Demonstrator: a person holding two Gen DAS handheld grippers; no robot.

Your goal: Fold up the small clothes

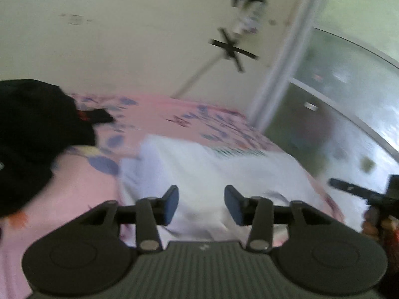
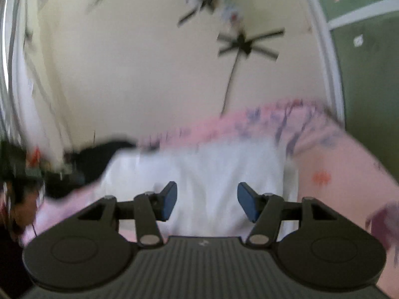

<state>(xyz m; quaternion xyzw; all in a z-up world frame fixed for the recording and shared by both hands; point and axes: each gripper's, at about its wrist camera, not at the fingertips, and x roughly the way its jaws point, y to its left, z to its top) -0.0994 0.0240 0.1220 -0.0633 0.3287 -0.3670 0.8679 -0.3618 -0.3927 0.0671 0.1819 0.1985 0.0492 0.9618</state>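
White shirt: it (image 1: 207, 174) lies spread out on the bed (image 1: 74, 194), on the pink sheet with blue leaves. Some green print shows at its far edge.
My left fingers: my left gripper (image 1: 201, 205) is wide apart, over the near edge of the white shirt, holding nothing.
My right fingers: my right gripper (image 2: 207, 203) is wide apart too, over the white shirt (image 2: 212, 174), holding nothing.
Black clothes: a dark pile (image 1: 32, 134) sits on the bed, left of the white shirt.
Blur: both views are smeared, so I cannot tell if my fingers touch the cloth.
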